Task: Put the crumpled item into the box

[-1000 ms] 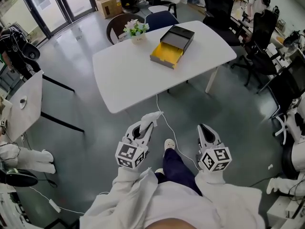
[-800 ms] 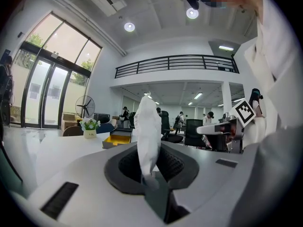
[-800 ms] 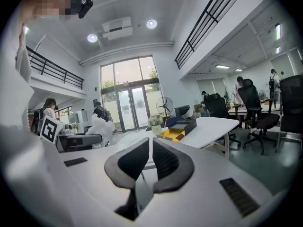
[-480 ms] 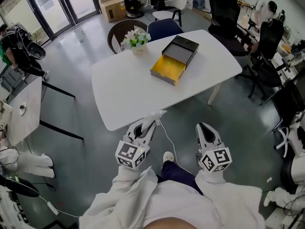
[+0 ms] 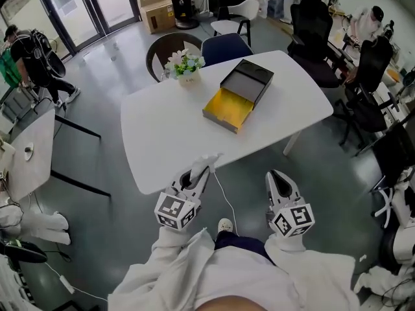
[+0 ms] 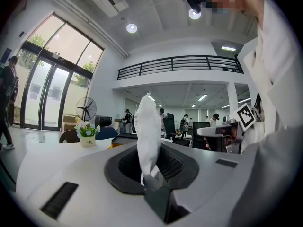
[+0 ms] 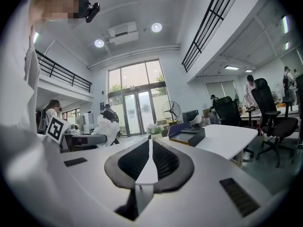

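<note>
Left gripper pinches the paper, jaws nearly together; right gripper is closed on nothing. Both hover at the table near edge. Bare tabletop lies before the open, yellow-lined box. The pot label is unreadable.

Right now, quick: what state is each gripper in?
Left gripper: closed on the crumpled item.
Right gripper: closed, jaws together, holding nothing.
</note>
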